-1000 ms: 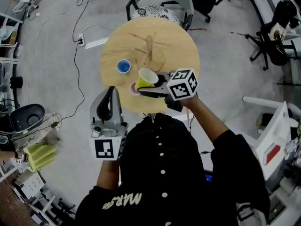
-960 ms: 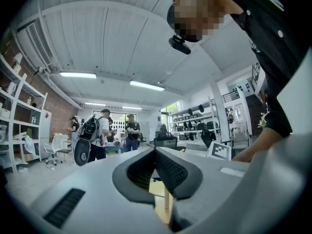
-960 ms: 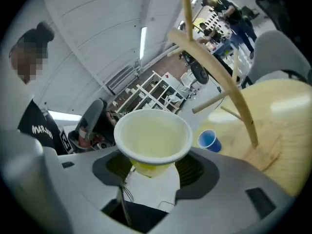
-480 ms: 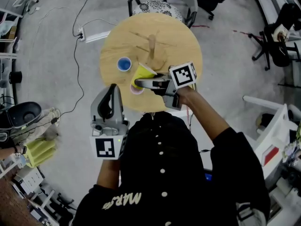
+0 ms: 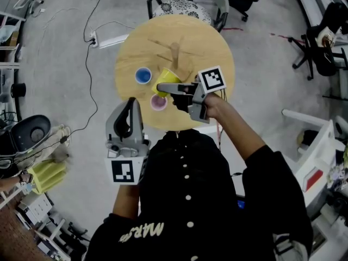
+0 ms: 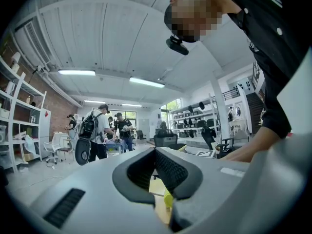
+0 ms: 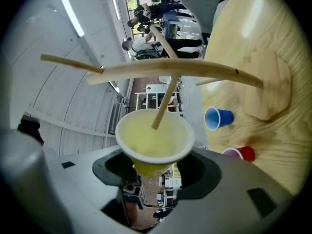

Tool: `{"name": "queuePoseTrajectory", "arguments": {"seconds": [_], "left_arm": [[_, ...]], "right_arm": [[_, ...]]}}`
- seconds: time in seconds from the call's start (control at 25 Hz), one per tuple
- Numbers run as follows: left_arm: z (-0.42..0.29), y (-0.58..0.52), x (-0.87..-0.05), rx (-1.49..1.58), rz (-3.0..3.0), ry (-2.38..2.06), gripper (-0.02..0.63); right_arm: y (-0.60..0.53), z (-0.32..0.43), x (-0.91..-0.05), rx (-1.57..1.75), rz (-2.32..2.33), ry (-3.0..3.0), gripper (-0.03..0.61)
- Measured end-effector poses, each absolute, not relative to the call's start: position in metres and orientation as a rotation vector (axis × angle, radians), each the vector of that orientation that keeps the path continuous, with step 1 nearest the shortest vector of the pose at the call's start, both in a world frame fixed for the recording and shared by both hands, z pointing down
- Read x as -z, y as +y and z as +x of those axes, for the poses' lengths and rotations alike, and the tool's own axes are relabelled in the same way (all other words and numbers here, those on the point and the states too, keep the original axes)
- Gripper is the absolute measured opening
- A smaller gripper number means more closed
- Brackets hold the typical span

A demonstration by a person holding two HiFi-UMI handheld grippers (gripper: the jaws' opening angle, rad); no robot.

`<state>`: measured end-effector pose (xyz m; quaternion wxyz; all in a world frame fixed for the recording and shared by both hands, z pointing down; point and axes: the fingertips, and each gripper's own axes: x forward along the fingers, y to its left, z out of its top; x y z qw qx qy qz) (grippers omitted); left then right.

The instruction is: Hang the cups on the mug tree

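yellow cup (image 5: 167, 80) lies on its side, gripped at the base by the right gripper (image 5: 163, 88). its mouth faces the mug tree (image 5: 174, 56), with a peg tip seemingly just inside the rim. to hang it well, slide it straight along that peg, clear of the other pegs, and release only once it sits deep. left of the tree, the left gripper (image 5: 129, 103) hangs off the table edge, jaws together, empty. a blue cup (image 5: 143, 76) and a pink cup (image 5: 158, 103) stand upright nearer the tree. the round wooden table (image 5: 212, 42) stands on grey floor, with a power strip (image 5: 109, 39) left of the tree and a chair (image 5: 182, 7) beyond it.
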<state>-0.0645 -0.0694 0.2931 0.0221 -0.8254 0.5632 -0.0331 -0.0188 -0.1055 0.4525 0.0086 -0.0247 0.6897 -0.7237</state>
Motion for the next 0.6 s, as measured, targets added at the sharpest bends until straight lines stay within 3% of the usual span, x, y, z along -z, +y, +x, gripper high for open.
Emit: {"name": "queuePoseTrajectory", "arguments": {"seconds": [0.6], "left_arm": [[-0.047, -0.09, -0.302, 0.14, -2.572, 1.725, -0.005]], "right_arm": [[-0.151, 0.018, -0.464, 2.259, -0.157, 2.031, 0.276]]}}
